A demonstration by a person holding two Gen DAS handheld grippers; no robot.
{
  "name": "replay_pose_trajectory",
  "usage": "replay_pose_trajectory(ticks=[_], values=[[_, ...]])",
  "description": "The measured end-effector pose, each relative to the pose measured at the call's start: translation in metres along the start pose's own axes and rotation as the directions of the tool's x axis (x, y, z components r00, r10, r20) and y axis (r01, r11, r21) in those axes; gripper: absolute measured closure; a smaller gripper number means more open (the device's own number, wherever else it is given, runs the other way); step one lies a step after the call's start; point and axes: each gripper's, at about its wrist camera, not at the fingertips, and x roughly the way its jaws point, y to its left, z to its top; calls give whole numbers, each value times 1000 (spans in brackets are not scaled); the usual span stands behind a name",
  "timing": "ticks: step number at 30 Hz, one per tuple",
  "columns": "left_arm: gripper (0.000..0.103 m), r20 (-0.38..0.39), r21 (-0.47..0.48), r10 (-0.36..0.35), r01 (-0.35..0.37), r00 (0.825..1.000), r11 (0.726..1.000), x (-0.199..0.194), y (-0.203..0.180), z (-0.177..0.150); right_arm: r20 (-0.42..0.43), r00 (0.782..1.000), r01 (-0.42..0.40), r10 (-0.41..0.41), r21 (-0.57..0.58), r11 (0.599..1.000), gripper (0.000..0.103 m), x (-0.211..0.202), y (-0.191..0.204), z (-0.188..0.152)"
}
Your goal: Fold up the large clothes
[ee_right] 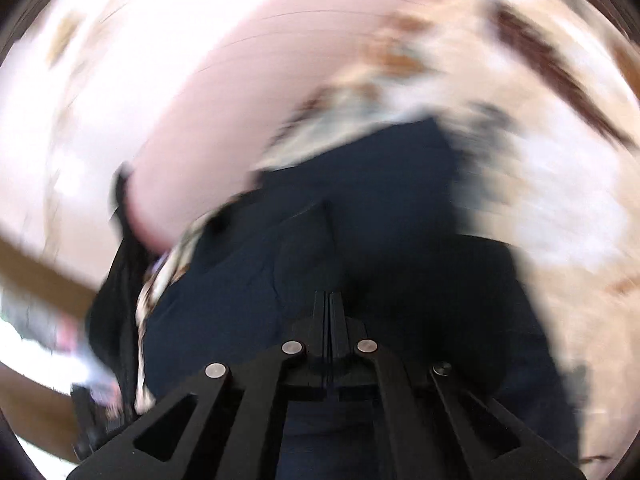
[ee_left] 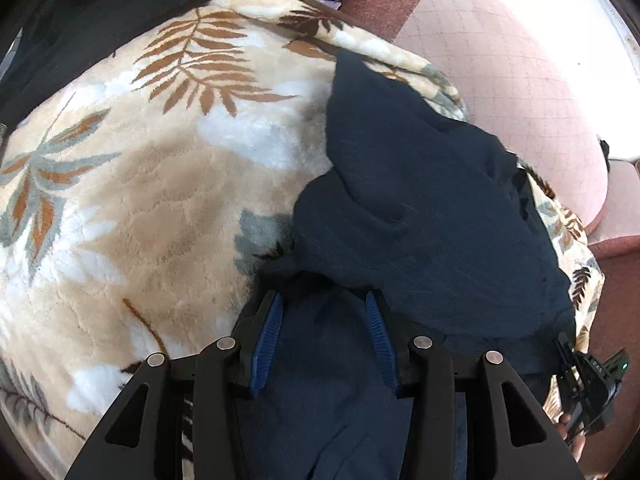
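**On the blanket, a dark garment gathered for its fold**

Across a plush blanket (ee_left: 152, 184) lies the garment (ee_left: 420, 200), a navy cloth bunched in soft ridges, one end trailing toward the blanket's far edge and the other running under the left gripper (ee_left: 324, 300). Its jaws stand half apart, with a band of the cloth between the ribbed blue pads (ee_left: 269, 336); I cannot tell whether they press on it. The right gripper (ee_right: 329, 300) has its fingers drawn together, tips against the same navy cloth; the view is badly smeared, so whether a fold is pinched between them cannot be made out.

The step appears to be taking hold of one edge with both grippers. Next, I judge, the cloth needs lifting and spreading flat before any fold, since it lies crumpled.

The garment looks thin, matte and limp, likely to sag. The blanket is thick and fleecy, cream with brown and grey fern leaves. Beyond it spreads a pink quilted cover (ee_left: 500, 60), stitched in a grid.
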Motion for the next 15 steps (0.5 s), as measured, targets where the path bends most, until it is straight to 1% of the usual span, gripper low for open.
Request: replay_pose_trajectory(ticks=[1,2,3,4,5,6,7,8,9,10,11,12,13,14,15], values=[[59,7,4,-8,7,1000,1000,-4,-3,0,16,998,-61,60,41,997,97,-8,-9,1],[57,18,11,-9,9,1000,1000,-6,-7,2,38,994,-103,102,48,993,96,-15,-11,2],[56,27,18,-1,1,1000,1000,-8,-12,3,68,988,-142,140,21,990,88,-24,-7,3],[55,33,27,11,-11,999,1000,-8,-16,5,78,984,-157,158,-7,987,79,-26,-1,3],[55,35,34,20,-21,999,999,-7,-21,8,80,982,-168,170,-36,985,56,-26,7,2],[55,35,45,32,-33,999,998,-4,-28,10,80,982,-167,171,-55,984,41,-22,15,3],[55,35,55,47,-49,998,997,-2,-32,12,70,988,-131,139,-104,986,38,-13,27,2],[55,36,62,66,-68,997,996,0,-37,14,49,996,-69,77,-143,987,34,-1,36,2],[55,41,69,86,-89,995,994,2,-41,16,32,999,14,-8,-171,985,34,13,43,3],[55,42,73,101,-104,994,992,4,-45,17,22,997,77,-74,-186,980,34,25,47,3],[55,42,75,101,-104,994,992,5,-49,17,1,995,95,-96,-195,976,34,40,48,2],[55,42,76,97,-100,994,992,5,-51,18,-38,996,72,-82,-196,978,36,51,49,0],[55,45,79,94,-98,995,992,4,-54,19,-81,995,45,-63,-206,978,42,60,50,-5],[55,55,86,95,-99,994,991,4,-56,20,-99,994,23,-47,-232,972,76,63,54,-8],[55,64,94,99,-105,993,990,2,-58,20,-113,992,24,-59,-286,958,97,65,62,-12]])
